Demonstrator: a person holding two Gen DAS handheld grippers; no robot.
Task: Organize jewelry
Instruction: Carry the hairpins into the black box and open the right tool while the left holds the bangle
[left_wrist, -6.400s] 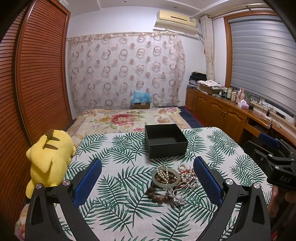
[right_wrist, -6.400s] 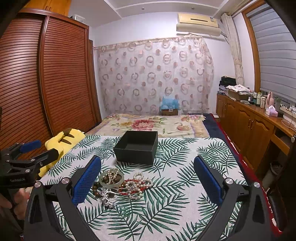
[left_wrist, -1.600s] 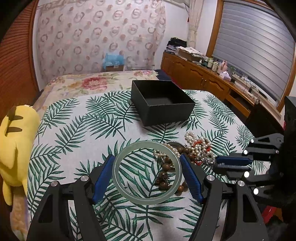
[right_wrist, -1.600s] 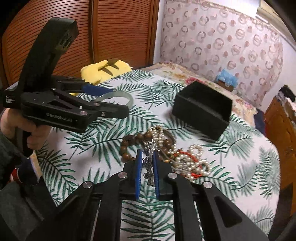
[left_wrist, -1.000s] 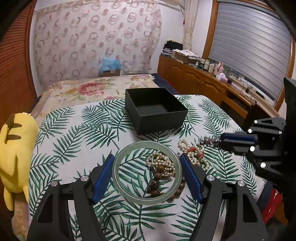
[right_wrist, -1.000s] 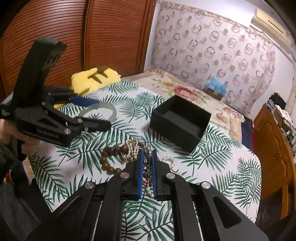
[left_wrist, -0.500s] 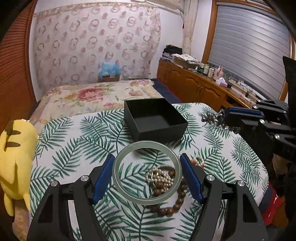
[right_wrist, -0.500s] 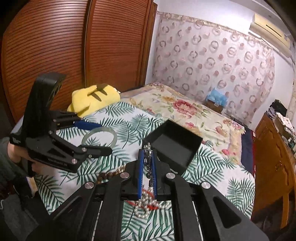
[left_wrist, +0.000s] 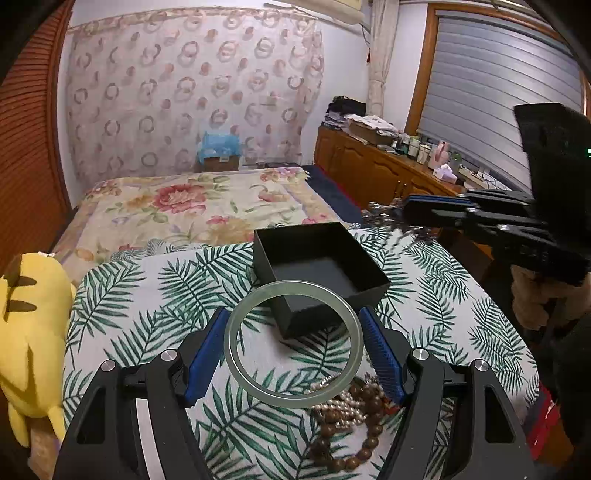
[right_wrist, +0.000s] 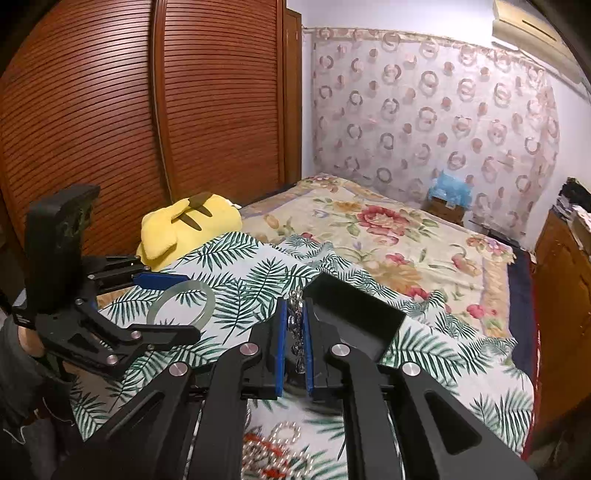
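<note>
The right gripper (right_wrist: 294, 317) pinches a silver chain bracelet (right_wrist: 296, 314) and hangs just off the black box's (left_wrist: 321, 273) far right corner, nearer the opening than the left. The left gripper (left_wrist: 293, 343) clamps a pale green bangle (left_wrist: 293, 343), held flat, above the box's near corner. Pearl and wooden bead strands (left_wrist: 351, 410) lie on the bench (left_wrist: 147, 295), nearer the person than the box.

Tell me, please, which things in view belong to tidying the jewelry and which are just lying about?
Job: green bangle in left gripper; silver chain in right gripper; black box; pearl and wooden beads.
Lying about: yellow plush, tissue box, air conditioner.
</note>
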